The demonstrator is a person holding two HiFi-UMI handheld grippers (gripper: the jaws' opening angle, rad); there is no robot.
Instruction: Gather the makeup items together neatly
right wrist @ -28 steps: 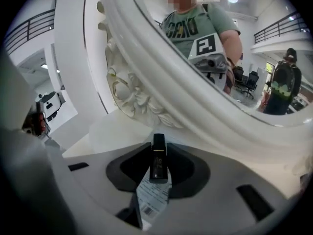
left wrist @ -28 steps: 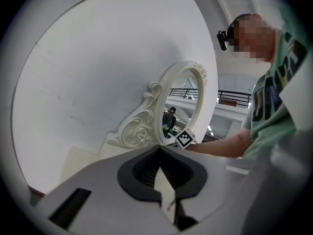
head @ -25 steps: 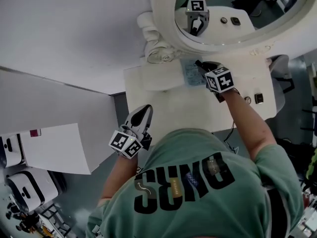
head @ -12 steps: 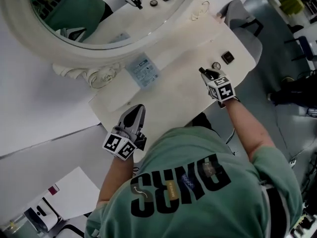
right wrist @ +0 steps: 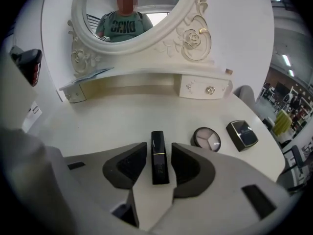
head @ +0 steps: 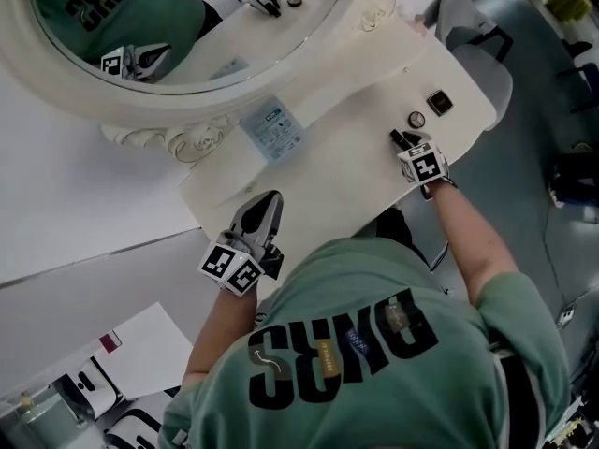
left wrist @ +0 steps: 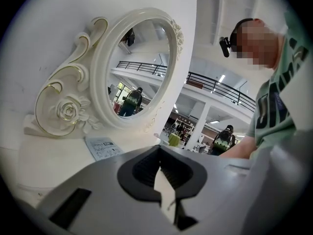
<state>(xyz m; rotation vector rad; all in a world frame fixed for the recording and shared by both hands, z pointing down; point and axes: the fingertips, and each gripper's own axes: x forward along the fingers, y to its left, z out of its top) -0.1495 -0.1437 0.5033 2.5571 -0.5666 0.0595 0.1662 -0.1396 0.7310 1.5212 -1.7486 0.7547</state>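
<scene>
I see a glossy black lipstick tube (right wrist: 157, 156) on a smooth, matt-white surface (right wrist: 98, 126); the carved mirror frame (right wrist: 190, 38) gleams cream.

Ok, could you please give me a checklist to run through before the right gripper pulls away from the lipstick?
1. Lipstick lies flat on the table, between the right gripper's jaws: ok.
2. Pads clear of it, jaws having just been opening: ok.
3. Round compact and square compact close on its right, not touching it: ok.
4. Left gripper shut and empty: ok.
5. Three items in a tidy row: cannot tell.
</scene>
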